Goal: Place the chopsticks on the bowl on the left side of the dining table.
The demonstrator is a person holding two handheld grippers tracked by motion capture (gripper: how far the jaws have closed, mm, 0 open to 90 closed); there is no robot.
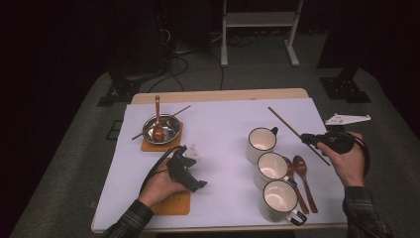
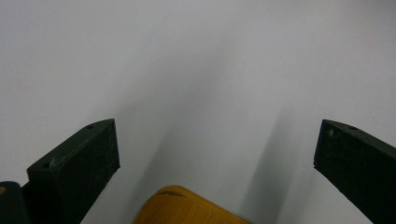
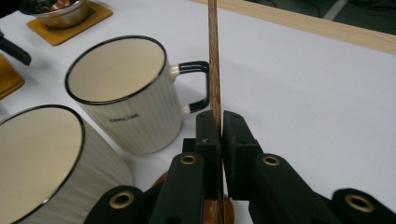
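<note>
Beside mugs, right hand-held gripper (image 3: pixel 221 123) clamps chopstick (image 3: pixel 214 56); left hand-held gripper (image 2: pixel 215 154) apart.

On the worktop (image 1: pixel 218 95) a white sheet (image 1: pixel 218 129) carries three cream mugs (image 1: pixel 271 168) in a row, with two wooden spoons (image 1: pixel 302 173) just beside them. Farther left a steel bowl (image 1: pixel 166 130) sits on an orange coaster (image 1: pixel 146 146), a spoon (image 1: pixel 157 121) and a single chopstick (image 1: pixel 183 110) resting in it. A second coaster (image 1: pixel 176 204) lies near the front edge.
</note>
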